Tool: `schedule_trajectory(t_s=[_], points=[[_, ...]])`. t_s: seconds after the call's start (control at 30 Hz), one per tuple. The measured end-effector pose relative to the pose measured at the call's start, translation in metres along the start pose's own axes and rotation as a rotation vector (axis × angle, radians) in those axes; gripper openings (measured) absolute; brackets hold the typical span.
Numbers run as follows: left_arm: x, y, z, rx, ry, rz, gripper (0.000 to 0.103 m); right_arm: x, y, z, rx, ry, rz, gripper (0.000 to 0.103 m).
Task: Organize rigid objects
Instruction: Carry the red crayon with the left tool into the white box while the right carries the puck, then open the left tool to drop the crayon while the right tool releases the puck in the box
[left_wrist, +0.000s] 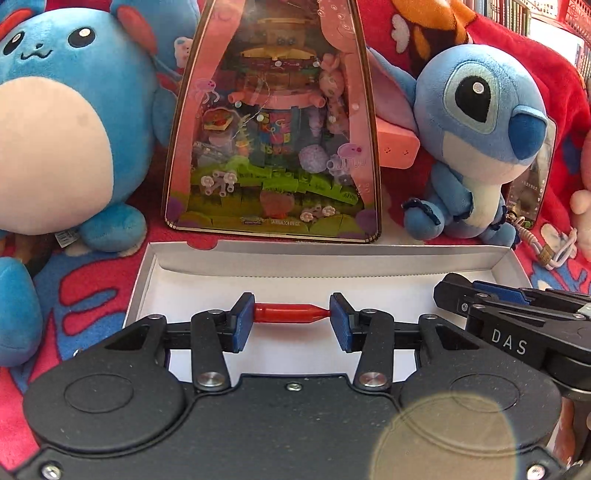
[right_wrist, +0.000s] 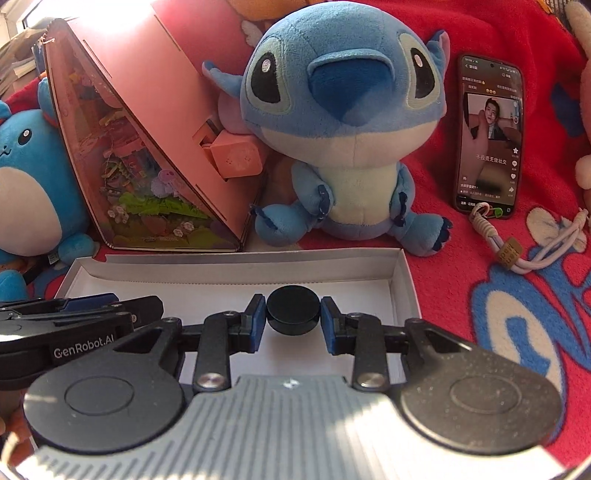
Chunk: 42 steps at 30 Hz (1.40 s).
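Observation:
My left gripper (left_wrist: 291, 314) is shut on a small red cylinder with a tapered tip (left_wrist: 290, 313), held crosswise between its blue pads over the open white cardboard box (left_wrist: 207, 258). My right gripper (right_wrist: 291, 314) is shut on a round black disc-shaped object (right_wrist: 292, 309), also above the white box (right_wrist: 404, 291). The right gripper's black body (left_wrist: 517, 325) shows at the right edge of the left wrist view. In the right wrist view the left gripper's body (right_wrist: 74, 321) lies at the left. The box floor around both held things looks bare.
Behind the box stand a pink triangular toy-set package (left_wrist: 273, 147), a round blue plush (left_wrist: 62, 122) at the left and a blue big-eyed plush (right_wrist: 343, 122). A lit phone (right_wrist: 489, 136) with a cord strap (right_wrist: 532, 251) lies on the red blanket (right_wrist: 517, 332) to the right.

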<state>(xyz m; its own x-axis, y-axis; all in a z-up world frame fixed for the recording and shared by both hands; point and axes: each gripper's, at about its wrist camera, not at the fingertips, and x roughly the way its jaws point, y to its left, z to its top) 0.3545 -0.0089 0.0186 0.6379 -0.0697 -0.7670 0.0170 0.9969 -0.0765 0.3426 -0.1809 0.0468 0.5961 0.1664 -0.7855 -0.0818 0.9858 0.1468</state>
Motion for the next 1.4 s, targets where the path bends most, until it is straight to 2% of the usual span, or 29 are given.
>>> schedule_trajectory(t_s=[0.6, 0.67, 0.7, 0.8, 0.87, 0.93, 1.0, 1.03, 1.1, 1.17, 1.27, 1.4], points=[[0.011, -0.012, -0.003, 0.049, -0.048, 0.04, 0.043, 0.016, 0.009, -0.001, -0.053, -0.027, -0.021, 0.037], [0.01, -0.012, -0.004, 0.059, -0.051, 0.035, 0.045, 0.014, 0.007, -0.003, -0.046, -0.036, -0.014, 0.037], [0.01, -0.012, -0.004, 0.07, -0.05, 0.036, 0.049, 0.013, 0.007, -0.004, -0.048, -0.041, -0.003, 0.037], [0.004, -0.01, -0.002, 0.067, -0.047, 0.032, 0.058, 0.01, 0.006, -0.005, -0.066, -0.048, 0.021, 0.043], [-0.003, -0.012, -0.002, 0.097, -0.059, 0.046, 0.061, 0.004, 0.009, -0.006, -0.1, -0.067, 0.024, 0.054], [-0.015, -0.012, -0.002, 0.13, -0.082, 0.064, 0.069, -0.003, 0.008, -0.007, -0.105, -0.07, 0.027, 0.055], [-0.027, -0.008, -0.003, 0.123, -0.096, 0.063, 0.076, -0.013, 0.004, -0.007, -0.081, -0.07, 0.045, 0.061], [-0.034, -0.007, -0.004, 0.117, -0.105, 0.048, 0.077, -0.019, 0.001, -0.008, -0.068, -0.08, 0.049, 0.066], [-0.05, -0.003, -0.007, 0.111, -0.133, 0.005, 0.078, -0.034, -0.004, -0.013, -0.061, -0.112, 0.054, 0.071], [-0.066, -0.002, -0.015, 0.113, -0.164, -0.007, 0.082, -0.047, -0.007, -0.02, -0.07, -0.146, 0.046, 0.079], [-0.087, -0.005, -0.033, 0.128, -0.178, -0.009, 0.084, -0.069, -0.012, -0.038, -0.085, -0.178, 0.031, 0.085], [-0.118, -0.006, -0.057, 0.138, -0.202, -0.055, 0.084, -0.102, -0.018, -0.062, -0.088, -0.206, 0.048, 0.089]])
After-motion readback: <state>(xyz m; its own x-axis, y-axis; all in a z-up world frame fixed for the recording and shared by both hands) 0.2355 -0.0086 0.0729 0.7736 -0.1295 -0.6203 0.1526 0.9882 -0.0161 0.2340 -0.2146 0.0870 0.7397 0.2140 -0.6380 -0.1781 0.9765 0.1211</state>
